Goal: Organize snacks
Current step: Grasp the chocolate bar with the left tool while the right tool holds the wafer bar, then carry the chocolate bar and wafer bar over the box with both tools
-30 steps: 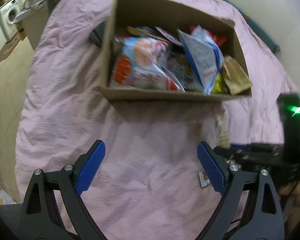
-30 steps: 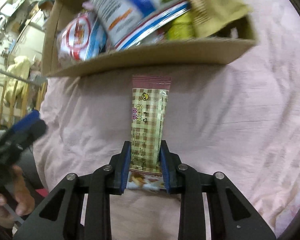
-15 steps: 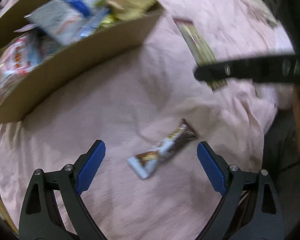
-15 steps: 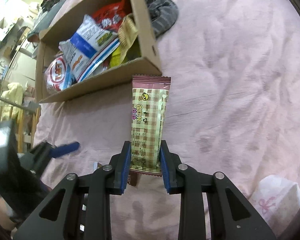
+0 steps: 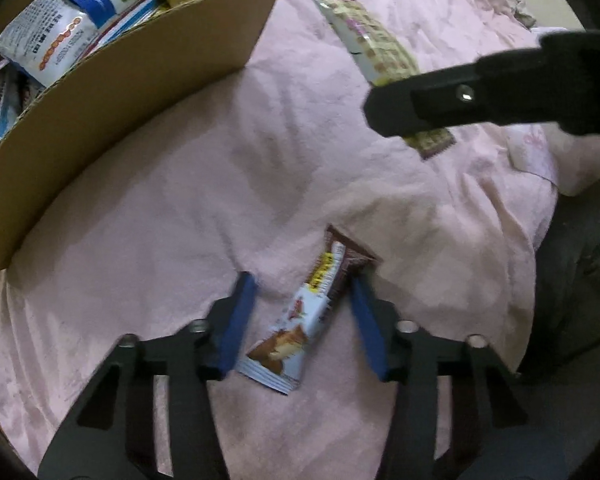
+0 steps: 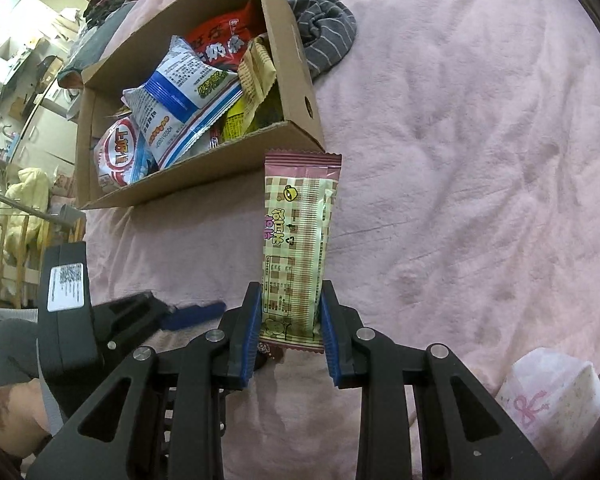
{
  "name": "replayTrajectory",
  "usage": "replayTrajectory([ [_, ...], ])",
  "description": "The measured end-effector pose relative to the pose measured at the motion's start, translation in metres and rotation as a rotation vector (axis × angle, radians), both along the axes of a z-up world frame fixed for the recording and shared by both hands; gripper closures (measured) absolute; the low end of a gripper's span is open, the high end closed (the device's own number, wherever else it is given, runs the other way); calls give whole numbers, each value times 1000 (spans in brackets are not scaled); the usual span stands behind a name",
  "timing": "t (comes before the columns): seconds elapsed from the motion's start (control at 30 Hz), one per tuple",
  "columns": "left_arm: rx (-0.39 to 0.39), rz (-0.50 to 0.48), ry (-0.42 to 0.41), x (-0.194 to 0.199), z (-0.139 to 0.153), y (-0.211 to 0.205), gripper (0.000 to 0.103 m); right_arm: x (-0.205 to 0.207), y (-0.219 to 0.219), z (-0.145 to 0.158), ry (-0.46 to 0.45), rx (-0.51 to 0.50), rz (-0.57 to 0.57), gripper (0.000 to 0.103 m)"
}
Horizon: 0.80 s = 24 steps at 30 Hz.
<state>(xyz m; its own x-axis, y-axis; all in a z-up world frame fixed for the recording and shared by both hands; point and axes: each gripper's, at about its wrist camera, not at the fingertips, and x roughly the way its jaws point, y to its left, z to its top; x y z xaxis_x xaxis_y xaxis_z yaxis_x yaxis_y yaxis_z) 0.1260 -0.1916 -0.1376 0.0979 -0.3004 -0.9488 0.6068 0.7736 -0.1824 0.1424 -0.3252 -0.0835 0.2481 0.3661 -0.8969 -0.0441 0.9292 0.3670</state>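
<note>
Left fingers: the left gripper (image 5: 302,296) has just been closing around the chocolate bar (image 5: 306,312); the right blue pad meets the wrapper's edge, the left pad (image 5: 236,320) stands a little clear, so nothing is pinched.
Left wrist view, bar: it lies flat and slanted on the pink blanket (image 5: 160,220), dark end away from the camera, near the blanket's edge.
Left wrist view, box: the cardboard box (image 5: 120,92) sits up-left, well apart from the bar, with snack bags showing over its wall.
Left wrist view, other hand: the right gripper's black finger crosses at upper right, carrying the checked wafer pack (image 5: 364,40) above the blanket.
Right fingers: the right gripper (image 6: 290,336) is clamped on the checked wafer pack (image 6: 300,240) near its lower end, so the pack juts forward, free to tip in.
Right wrist view, box: the cardboard box (image 6: 296,64) lies ahead and left, already crowded; the pack's top edge overlaps its near corner.
Right wrist view, judgement: holding one snack in each hand probably lets both go in on one trip.
</note>
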Motion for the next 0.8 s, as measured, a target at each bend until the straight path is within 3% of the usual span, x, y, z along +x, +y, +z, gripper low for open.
replayTrajectory([
  [0.03, 14, -7, -8, -1, 1, -1, 87, 0, 0, 0, -1, -1, 0, 74],
  [0.07, 22, -2, -12, -1, 2, 0, 88, 0, 1, 0, -1, -1, 1, 74],
  [0.33, -3, 202, 23, 22, 11, 40, 89, 3, 8, 1, -7, -3, 15, 74],
  [0.8, 0, 483, -168, 23, 55, 107, 89, 1, 43, -1, -9, -21, 134, 74],
])
